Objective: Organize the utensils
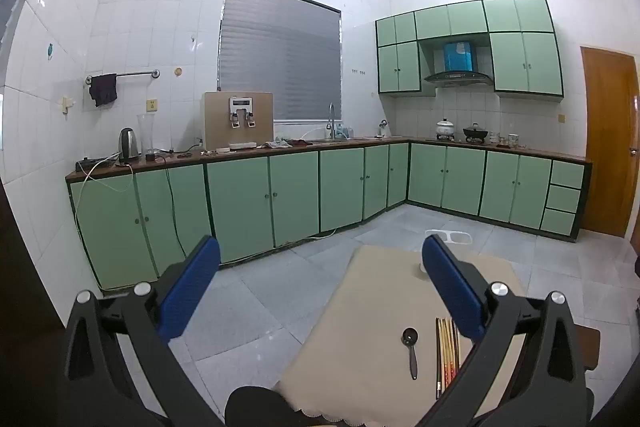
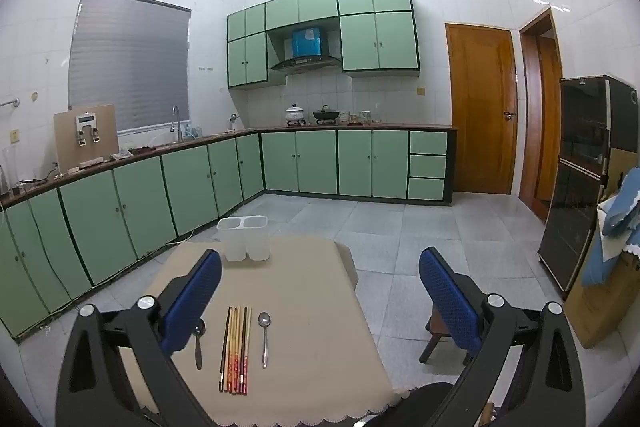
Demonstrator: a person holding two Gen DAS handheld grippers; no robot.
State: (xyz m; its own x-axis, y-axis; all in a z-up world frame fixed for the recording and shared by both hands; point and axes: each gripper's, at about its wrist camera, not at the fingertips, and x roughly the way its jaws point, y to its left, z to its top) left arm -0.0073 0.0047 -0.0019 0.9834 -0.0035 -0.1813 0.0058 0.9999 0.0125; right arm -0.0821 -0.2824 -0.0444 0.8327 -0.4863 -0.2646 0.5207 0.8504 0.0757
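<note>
Left claw (image 1: 320, 293): wide open, empty.
Right claw (image 2: 320, 301): wide open, empty.
Right view only: metal spoon (image 2: 264, 333) beside chopsticks (image 2: 236, 349); whole two-compartment holder (image 2: 243, 238) on desk (image 2: 304, 287).

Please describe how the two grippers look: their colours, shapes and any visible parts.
The left gripper and the right gripper look the same. Each has two flat, blue fingers with a fine dotted texture, mounted on black angular plastic frames with triangular cut-outs. Round silver bolt heads sit on the joints. No cables, markings or sleeves show.
</note>
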